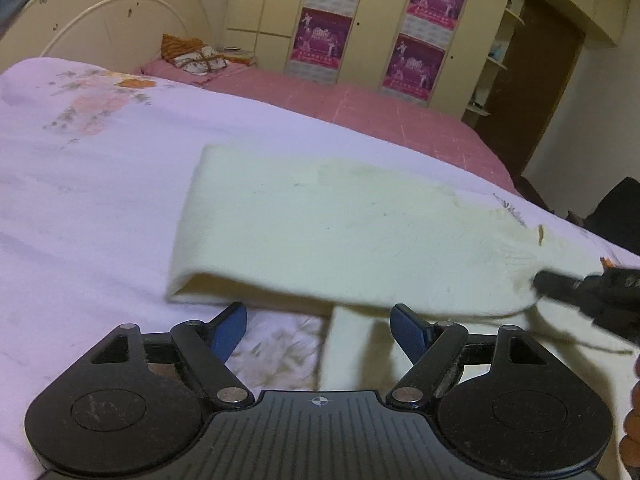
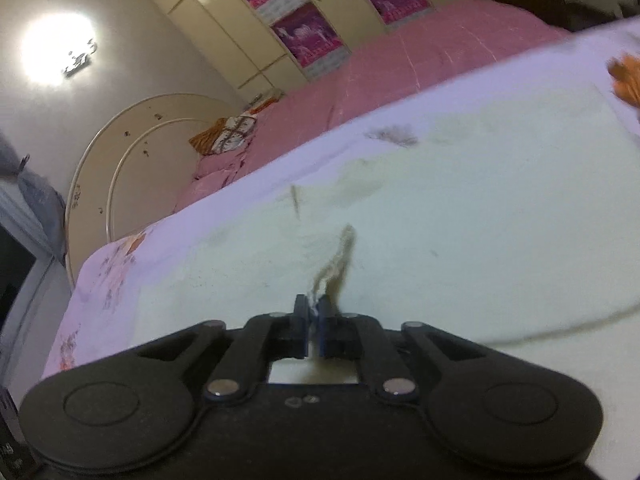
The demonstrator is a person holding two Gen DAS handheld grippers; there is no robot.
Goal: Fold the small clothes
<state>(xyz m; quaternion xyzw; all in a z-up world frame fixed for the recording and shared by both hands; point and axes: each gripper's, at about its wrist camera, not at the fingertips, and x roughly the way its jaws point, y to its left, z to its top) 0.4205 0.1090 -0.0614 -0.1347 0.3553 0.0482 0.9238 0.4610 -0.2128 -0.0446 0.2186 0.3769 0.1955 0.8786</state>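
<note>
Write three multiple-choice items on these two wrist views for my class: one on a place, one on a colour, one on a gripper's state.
1. Where does the cream cloth lie?
A. on the lilac floral sheet
B. on the floor
C. on a shelf

2. What colour are the left gripper finger pads?
A. red
B. blue
C. yellow

3. How does the right gripper stand?
A. wide open
B. out of view
C. shut on the cloth

Key: 1 A, the sheet shows all around the cloth; 2 B, both pads are blue; 3 C, fabric is pinched between its closed fingers.
</note>
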